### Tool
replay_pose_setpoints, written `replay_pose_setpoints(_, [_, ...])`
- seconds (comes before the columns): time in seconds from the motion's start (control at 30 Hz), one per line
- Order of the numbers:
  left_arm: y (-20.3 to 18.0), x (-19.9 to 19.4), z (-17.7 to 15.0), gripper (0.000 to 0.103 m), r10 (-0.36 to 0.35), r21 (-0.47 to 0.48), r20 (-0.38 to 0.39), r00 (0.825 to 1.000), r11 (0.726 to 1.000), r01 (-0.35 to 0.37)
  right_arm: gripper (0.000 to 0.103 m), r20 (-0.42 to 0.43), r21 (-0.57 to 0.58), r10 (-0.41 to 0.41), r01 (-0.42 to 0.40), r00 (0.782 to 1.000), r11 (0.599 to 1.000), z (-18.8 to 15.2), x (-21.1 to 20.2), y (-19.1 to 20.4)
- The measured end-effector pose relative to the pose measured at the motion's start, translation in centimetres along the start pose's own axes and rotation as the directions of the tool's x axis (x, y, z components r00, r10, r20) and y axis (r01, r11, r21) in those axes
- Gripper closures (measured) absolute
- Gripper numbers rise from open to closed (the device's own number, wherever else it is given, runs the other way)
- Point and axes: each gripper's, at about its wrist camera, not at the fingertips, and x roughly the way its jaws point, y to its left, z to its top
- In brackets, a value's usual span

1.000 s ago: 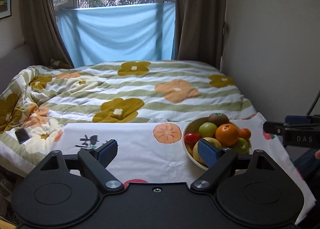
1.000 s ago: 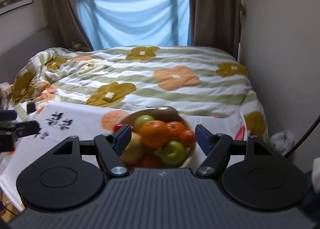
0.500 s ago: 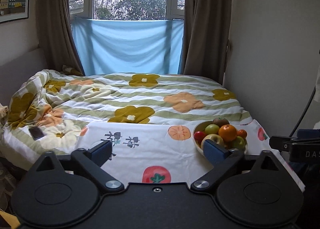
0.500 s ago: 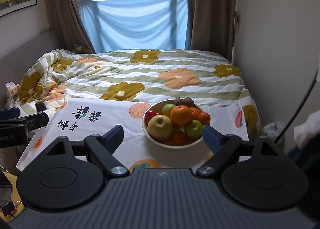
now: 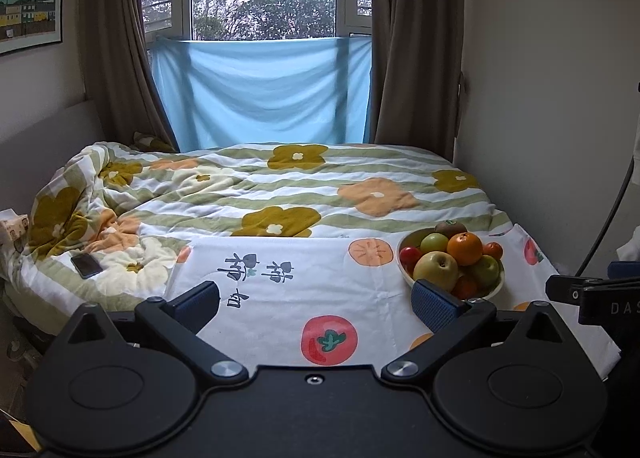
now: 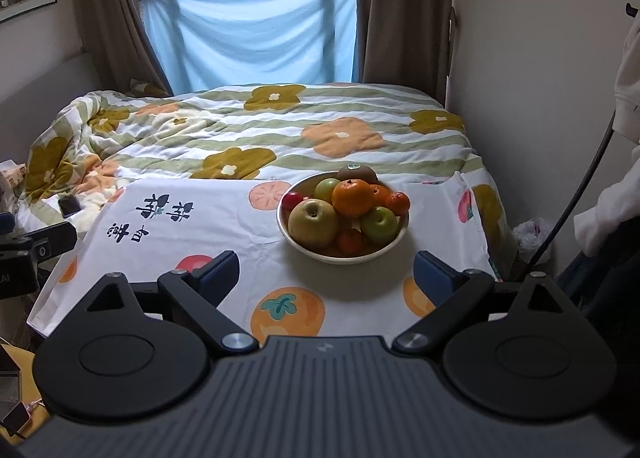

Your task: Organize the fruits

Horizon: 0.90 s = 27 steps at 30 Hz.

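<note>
A cream bowl (image 6: 392, 246) full of fruit stands on a white fruit-print cloth (image 6: 224, 230) at the foot of the bed. It holds a yellow apple (image 6: 312, 224), an orange (image 6: 353, 198), a green apple (image 6: 379, 225), a kiwi (image 6: 356, 173) and several small red and orange fruits. The bowl also shows in the left wrist view (image 5: 496, 290), to the right. My left gripper (image 5: 316, 304) is open and empty, above the cloth and left of the bowl. My right gripper (image 6: 326, 276) is open and empty, just short of the bowl.
A floral quilt (image 5: 320, 186) covers the bed beyond the cloth. A phone (image 5: 86, 265) lies on the quilt at the left. A wall runs close along the right side (image 6: 540, 78). A window with a blue sheet (image 5: 260, 98) is behind the bed.
Both grippers have drawn back and up from the bowl, so it looks smaller and farther away. The jaws of both have stayed open.
</note>
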Motion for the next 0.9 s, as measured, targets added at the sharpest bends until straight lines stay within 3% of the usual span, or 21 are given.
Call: replay_pose_setpoints(0.9, [-0.56, 0.71, 0.16, 0.000, -0.010, 0.031, -0.011, 1.000, 0.999, 0.010, 0.000, -0.011, 0.023, -0.011, 0.011, 1.000, 1.000, 0.04, 0.43, -0.34])
